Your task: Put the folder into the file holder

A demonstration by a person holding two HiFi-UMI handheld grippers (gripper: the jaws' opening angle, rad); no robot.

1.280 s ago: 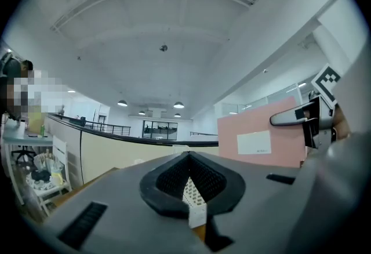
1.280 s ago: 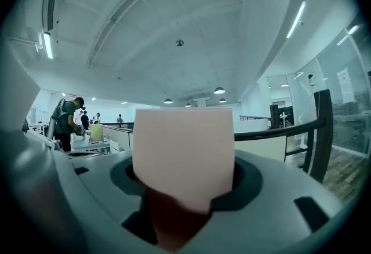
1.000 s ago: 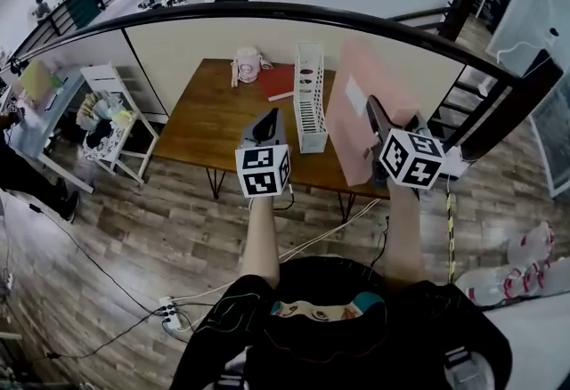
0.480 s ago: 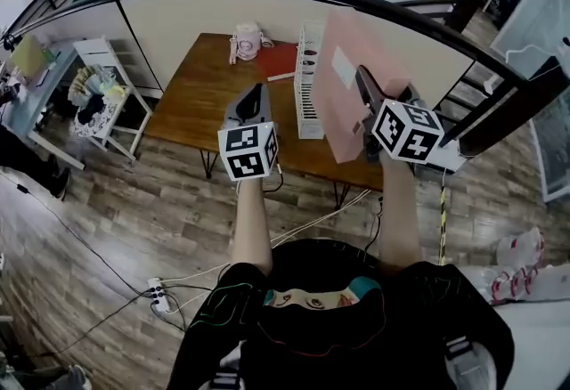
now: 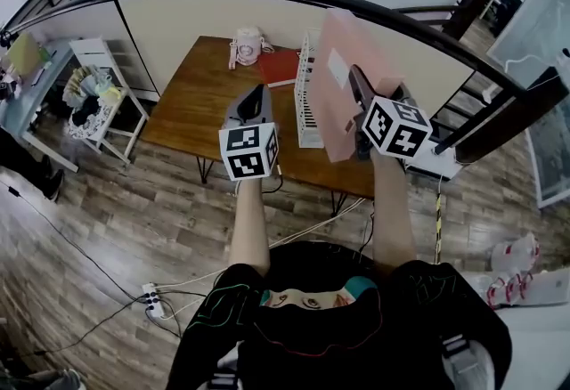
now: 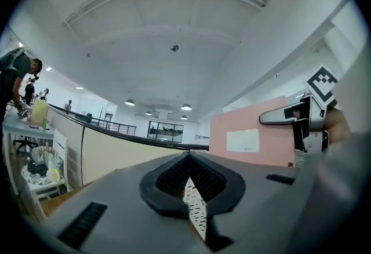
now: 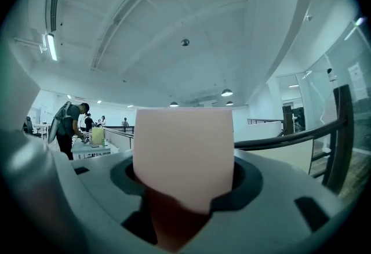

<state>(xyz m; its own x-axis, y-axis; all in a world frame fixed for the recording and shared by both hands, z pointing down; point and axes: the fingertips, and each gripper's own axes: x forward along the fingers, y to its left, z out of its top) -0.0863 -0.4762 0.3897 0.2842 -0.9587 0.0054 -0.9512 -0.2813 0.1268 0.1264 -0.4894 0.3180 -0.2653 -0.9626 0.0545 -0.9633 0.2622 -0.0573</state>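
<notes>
Right tongs (image 5: 358,87) clenched on the pink folder (image 5: 331,99), gripping it near one edge. Folder stands upright in the air over the near-right part of the worktop (image 5: 196,103), just right of the white file holder (image 5: 308,108) and overlapping it in the head view. Not in a slot yet. Left tongs (image 5: 256,96) closed on nothing, pointing toward the holder from its left. To do this well I'd line the folder's bottom edge up with one slot, lower it straight, and let go only once it seats. Holder looks light and may slide or tip; my left tongs could brace it. Red notebook (image 5: 280,66) lies beyond the holder, out of the way.
</notes>
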